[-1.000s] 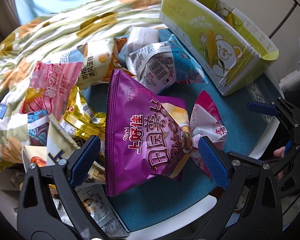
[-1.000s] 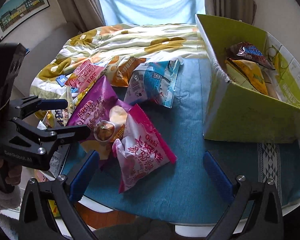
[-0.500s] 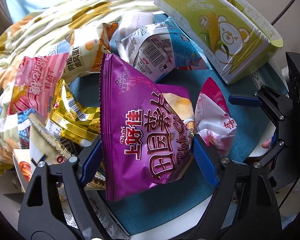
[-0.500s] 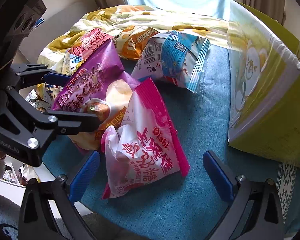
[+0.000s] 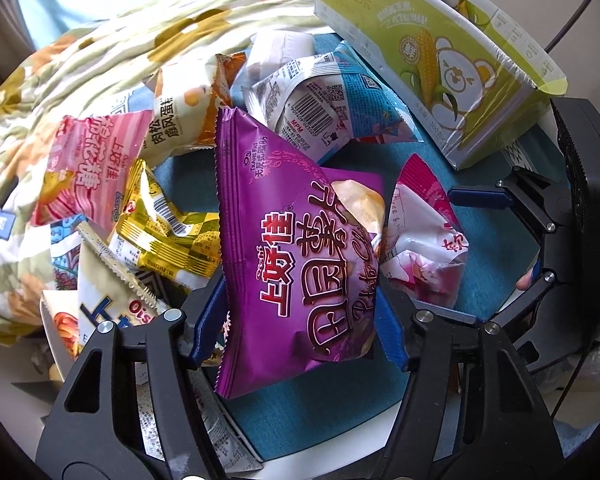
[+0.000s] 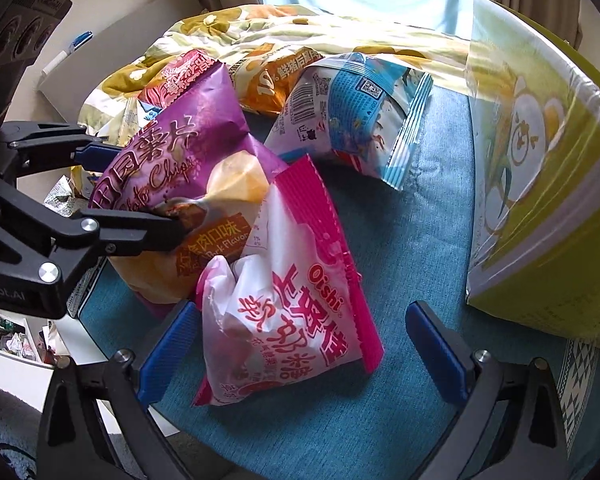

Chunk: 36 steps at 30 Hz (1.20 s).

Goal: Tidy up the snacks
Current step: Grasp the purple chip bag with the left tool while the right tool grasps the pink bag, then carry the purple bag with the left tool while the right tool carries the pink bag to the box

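Left gripper [image 5: 298, 320] has just been closing; its blue pads now press both sides of the purple bag [image 5: 300, 248], clamped low on it. Bag leans on the teal cloth [image 5: 324, 412], touching the pink bag [image 6: 292, 304] beside it. Right gripper [image 6: 300, 348] stands wide apart, straddling the pink bag's lower end; left pad just beside the bag, right pad well clear. Green box [image 6: 540, 184] to the right of both bags. Blue bag [image 6: 360, 116] lies behind.
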Tool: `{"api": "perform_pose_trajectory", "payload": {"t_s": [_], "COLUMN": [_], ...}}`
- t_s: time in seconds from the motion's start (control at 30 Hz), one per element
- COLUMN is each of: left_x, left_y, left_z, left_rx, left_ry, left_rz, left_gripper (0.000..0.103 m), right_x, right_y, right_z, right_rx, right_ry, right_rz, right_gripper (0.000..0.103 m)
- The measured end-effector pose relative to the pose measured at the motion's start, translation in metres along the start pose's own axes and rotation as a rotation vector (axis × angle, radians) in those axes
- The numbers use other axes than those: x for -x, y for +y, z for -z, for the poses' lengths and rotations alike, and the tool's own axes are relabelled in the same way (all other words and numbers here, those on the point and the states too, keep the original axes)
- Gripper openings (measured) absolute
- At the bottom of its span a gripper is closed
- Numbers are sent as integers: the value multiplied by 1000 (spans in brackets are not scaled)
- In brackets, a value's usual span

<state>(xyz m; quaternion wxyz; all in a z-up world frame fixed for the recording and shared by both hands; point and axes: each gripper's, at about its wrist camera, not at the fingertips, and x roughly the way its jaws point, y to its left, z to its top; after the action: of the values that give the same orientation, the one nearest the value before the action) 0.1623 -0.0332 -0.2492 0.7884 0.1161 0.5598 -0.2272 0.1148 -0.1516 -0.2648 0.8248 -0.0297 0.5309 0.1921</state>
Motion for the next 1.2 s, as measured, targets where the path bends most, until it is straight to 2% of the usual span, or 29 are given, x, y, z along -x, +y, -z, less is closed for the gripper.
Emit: {"api": "perform_pose_trajectory", "payload": {"t_s": [0.13, 0.17, 0.2, 0.4, 0.6, 0.93, 1.2], "left_x": [5, 5, 6, 16, 39, 97, 150], "left_y": [1, 1, 1, 1, 0, 4, 0], "left_z": [6, 7, 7, 8, 10, 2, -21], "left_rx": [13, 15, 18, 32, 36, 71, 67], "left_ry": [-7, -9, -12, -33, -76, -173, -305], "left_rz": [-4, -5, -9, -6, -3, -4, -21], "left_gripper": [62, 62, 62, 62, 62, 62, 62], "right_x": [-4, -6, -7, -5, 14, 71, 133], "right_y": [2, 2, 2, 5, 8, 13, 17], "right_z": [-1, -1, -1, 0, 1, -5, -11], "right_rx": [4, 5, 7, 10, -7, -47, -117], "right_ry": [7, 11, 20, 30, 7, -61, -150], "right_rz": [-1, 0, -2, 4, 35, 84, 132], "right_gripper": [101, 96, 85, 59, 55, 55, 55]}}
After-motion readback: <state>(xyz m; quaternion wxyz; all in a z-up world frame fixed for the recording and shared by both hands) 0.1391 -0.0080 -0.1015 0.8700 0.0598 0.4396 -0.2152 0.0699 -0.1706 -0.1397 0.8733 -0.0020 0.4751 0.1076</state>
